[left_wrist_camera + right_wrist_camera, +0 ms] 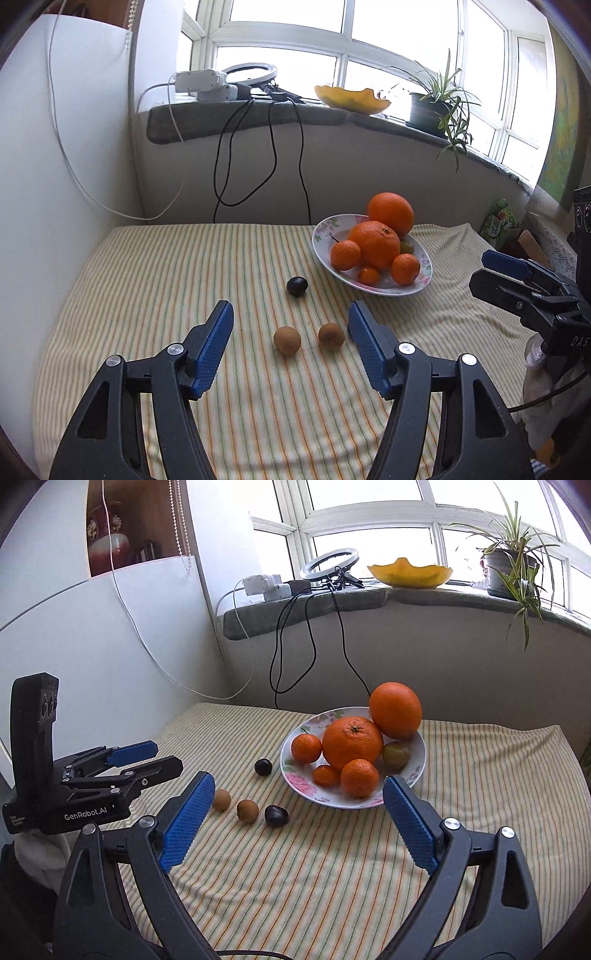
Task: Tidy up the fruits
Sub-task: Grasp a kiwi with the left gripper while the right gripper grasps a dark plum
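Observation:
A flowered plate (290, 740) on the striped cloth holds two big oranges (395, 709), three mandarins (359, 777) and a greenish fruit (396, 755). Left of the plate lie two dark plums (276, 815) and two brown kiwis (247, 810). In the left wrist view the kiwis (287, 340) lie between my left gripper's (289, 306) open fingers, untouched, with one plum (297, 286) just beyond the tips and the plate (321, 236) to the right. My right gripper (298, 781) stands wide open in front of the plate, holding nothing. Each gripper shows in the other's view.
A grey windowsill (369, 602) behind the table carries a ring light (328, 563), white power adapters (267, 585), a yellow bowl (410, 576) and a potted plant (511, 565). Black and white cables (314, 646) hang down the wall. A white wall borders the table's left side.

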Tool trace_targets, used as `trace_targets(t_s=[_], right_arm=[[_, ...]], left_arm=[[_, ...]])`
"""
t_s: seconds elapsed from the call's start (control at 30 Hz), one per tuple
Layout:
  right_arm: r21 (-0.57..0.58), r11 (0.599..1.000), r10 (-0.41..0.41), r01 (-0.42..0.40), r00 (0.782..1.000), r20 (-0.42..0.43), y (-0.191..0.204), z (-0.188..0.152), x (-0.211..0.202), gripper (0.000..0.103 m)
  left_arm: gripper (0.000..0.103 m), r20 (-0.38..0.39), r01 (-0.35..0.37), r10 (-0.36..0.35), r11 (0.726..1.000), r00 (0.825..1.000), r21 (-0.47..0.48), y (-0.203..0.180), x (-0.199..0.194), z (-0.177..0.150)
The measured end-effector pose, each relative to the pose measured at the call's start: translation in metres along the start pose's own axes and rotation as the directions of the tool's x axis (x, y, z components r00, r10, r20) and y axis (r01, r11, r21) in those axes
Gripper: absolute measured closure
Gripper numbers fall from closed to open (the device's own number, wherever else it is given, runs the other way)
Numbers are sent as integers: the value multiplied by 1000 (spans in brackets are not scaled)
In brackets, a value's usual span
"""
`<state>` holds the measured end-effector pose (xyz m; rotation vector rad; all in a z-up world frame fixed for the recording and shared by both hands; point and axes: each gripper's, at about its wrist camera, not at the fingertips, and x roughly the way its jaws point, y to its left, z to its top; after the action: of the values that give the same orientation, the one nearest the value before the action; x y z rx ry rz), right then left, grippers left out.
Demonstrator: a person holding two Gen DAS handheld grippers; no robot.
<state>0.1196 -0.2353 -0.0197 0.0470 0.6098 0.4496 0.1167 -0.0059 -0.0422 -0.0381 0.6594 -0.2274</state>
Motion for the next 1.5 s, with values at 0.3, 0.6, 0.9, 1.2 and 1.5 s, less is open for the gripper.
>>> trace_targets(t_s=[0.3, 0.6, 0.9, 1.2, 1.5], right_arm=[[-40, 997, 67, -72, 990, -123, 15, -16, 37, 36], [-61, 995, 63, -79, 970, -233, 21, -25, 74, 63], [-46, 997, 40, -55, 958, -282, 16, -29, 101, 68], [-43, 998, 31, -46, 952, -303, 15, -30, 108, 69], [-41, 998, 35, -53, 937, -346, 16, -21, 134, 69]], left_arm=[[49, -64, 30, -33, 998, 997, -49, 22, 12, -27], [68, -125, 84, -91, 994, 988, -66, 17, 38, -30], [72, -151, 90, -101, 993, 983, -78, 21, 59, -25], [73, -177, 91, -101, 994, 979, -66, 20, 72, -23], [73, -185, 87, -95, 995, 978, -50, 17, 79, -22]])
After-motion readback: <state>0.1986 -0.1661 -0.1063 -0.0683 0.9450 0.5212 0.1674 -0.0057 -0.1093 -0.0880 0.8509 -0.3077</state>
